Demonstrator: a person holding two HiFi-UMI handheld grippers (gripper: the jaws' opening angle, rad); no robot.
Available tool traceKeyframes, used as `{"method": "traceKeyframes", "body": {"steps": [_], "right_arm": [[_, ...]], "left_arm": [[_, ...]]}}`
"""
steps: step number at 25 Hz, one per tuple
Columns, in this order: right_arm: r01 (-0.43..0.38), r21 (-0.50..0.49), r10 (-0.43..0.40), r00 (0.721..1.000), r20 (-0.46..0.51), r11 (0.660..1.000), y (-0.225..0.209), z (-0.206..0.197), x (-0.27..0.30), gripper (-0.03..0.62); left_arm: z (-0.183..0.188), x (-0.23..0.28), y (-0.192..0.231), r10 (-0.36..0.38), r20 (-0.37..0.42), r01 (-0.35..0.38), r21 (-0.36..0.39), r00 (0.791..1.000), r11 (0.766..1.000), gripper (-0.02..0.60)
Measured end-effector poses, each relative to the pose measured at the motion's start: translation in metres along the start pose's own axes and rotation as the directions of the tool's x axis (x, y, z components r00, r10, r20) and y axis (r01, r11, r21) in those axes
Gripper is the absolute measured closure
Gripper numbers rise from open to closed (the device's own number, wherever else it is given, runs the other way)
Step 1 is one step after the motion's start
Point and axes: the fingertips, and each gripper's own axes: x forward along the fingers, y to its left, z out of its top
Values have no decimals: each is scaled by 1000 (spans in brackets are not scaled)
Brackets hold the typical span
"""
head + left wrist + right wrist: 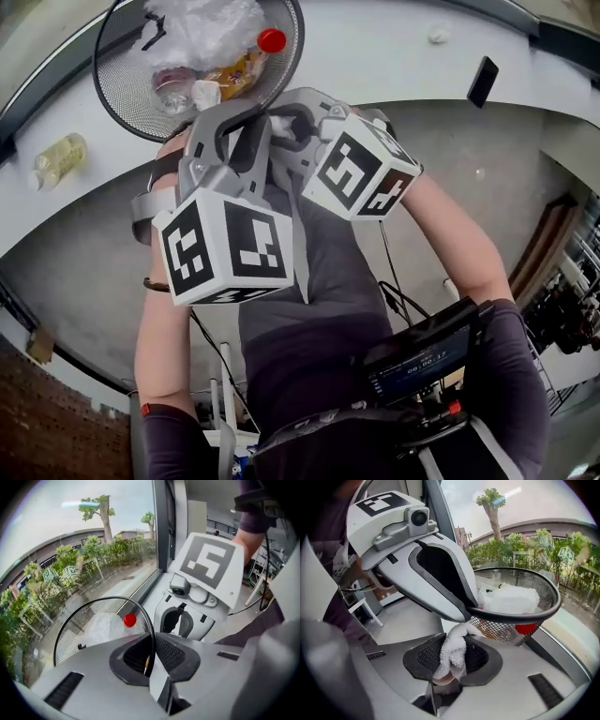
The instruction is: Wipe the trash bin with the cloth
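The black wire-mesh trash bin (pixel 122 89) stands on a white ledge and holds a crumpled plastic bag (pixel 202 28) and a red-capped bottle (pixel 271 39). My left gripper (pixel 239 117) reaches its near rim. In the left gripper view the bin's black rim (pixel 140 611) runs down between the pads of the left gripper (pixel 151 660), which is shut on it. My right gripper (pixel 450 660) is shut on a white cloth (pixel 453 651). The cloth's upper end touches the bin's mesh wall (pixel 506 630) just below the rim, beside the left gripper's body (pixel 431 573).
The white ledge (pixel 375 47) runs under a window with trees outside. A pale bottle (pixel 58 157) lies on it at the left, a black flat object (pixel 483 82) at the right. A device with a lit screen (pixel 422 361) hangs at the person's chest.
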Motion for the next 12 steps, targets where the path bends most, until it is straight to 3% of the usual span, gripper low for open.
{"method": "traceKeyframes", "body": {"steps": [4,6,9,12], "right_arm": [[4,1,-4,999,-47,1000,-6,-14,-20,496],[82,36,-78,992,-95,996,-29,-33,-51,496],[242,98,-225,961,-160,965,-77,-57,-85,496],[357,95,-329,917,-226,929,-116,-77,-97,493]], "left_arm": [[2,-11,1,2,57,-1,-16,998,1000,542],[14,-24,3,11,133,-7,-33,991,999,493],[35,-54,17,40,273,-26,-53,961,998,484],[38,-70,24,40,315,-5,-111,948,994,485]]}}
